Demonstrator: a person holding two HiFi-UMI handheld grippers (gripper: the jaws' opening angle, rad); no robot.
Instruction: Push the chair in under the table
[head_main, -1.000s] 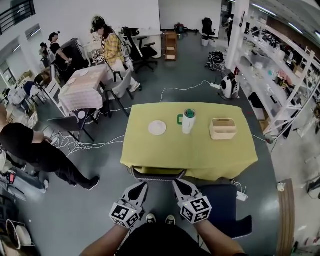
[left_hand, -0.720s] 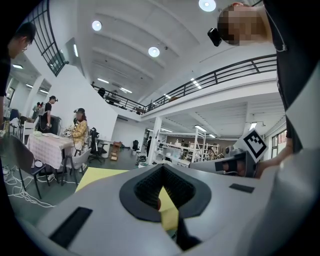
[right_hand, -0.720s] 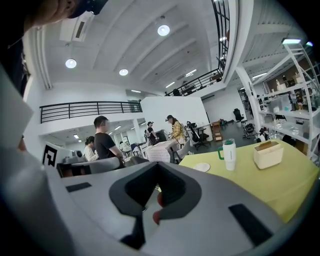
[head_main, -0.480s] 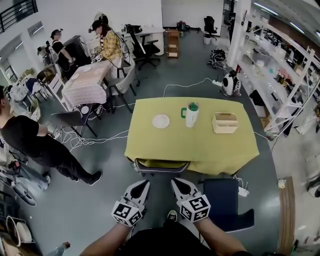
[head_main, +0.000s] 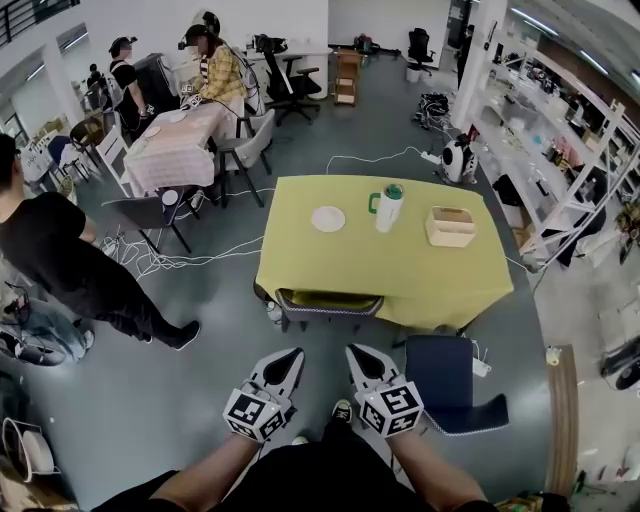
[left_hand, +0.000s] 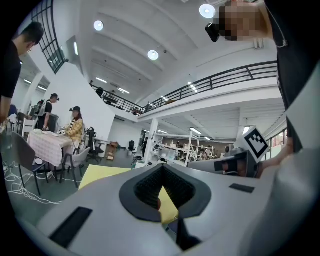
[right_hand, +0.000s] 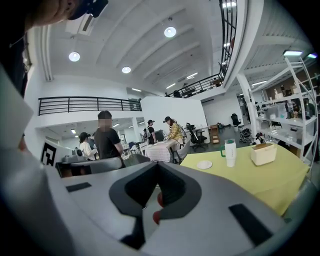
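Note:
The chair (head_main: 328, 303), dark with a grey frame, stands tucked under the near edge of the yellow-clothed table (head_main: 400, 275); only its backrest and seat edge show. My left gripper (head_main: 291, 356) and right gripper (head_main: 358, 353) hang side by side a short way in front of the chair, apart from it, both pointing at it. Each one is shut with nothing held. In the left gripper view the shut left gripper (left_hand: 162, 168) faces the table (left_hand: 100, 175). In the right gripper view the shut right gripper (right_hand: 157, 165) has the table (right_hand: 260, 175) to its right.
On the table stand a white plate (head_main: 328, 218), a white tumbler (head_main: 388, 207) and a beige box (head_main: 449, 227). A dark blue chair (head_main: 455, 395) stands right of my right arm. A person in black (head_main: 60, 260) stands at the left. Cables (head_main: 190, 258) lie on the floor.
Both grippers have drawn back from the chair's backrest, which they were at before. A gap of floor now lies between them and the chair. Both stay shut.

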